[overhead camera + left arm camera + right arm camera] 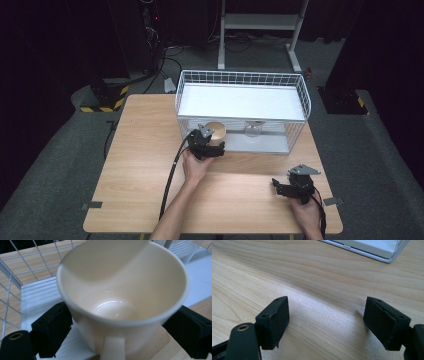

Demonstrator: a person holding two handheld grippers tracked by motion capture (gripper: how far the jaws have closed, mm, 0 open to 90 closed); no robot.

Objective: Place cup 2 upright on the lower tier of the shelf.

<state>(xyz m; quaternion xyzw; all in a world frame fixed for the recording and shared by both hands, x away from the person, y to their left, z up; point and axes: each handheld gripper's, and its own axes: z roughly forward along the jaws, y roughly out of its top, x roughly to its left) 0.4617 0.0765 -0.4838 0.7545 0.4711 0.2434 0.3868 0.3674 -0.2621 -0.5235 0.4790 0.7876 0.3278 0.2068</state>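
Holding a cup [122,297] at the front edge of the wire basket [300,95], the left gripper [211,148] has its jaws on both sides of the cup's wall, apparently to lift it in or out. Right gripper [325,322] rests open over the table [287,272] (idle, nothing btwn jaws). Cup: cream, glossy, empty, w/ handle facing the camera.

1. The cup [120,290] is a cream-white mug with a smooth glossy inside, empty, and a flat handle on its near side.
2. It is seen from above at a tilt, mouth open toward the camera.
3. It sits at the front left corner of the wire basket [300,85], over the basket's white floor.
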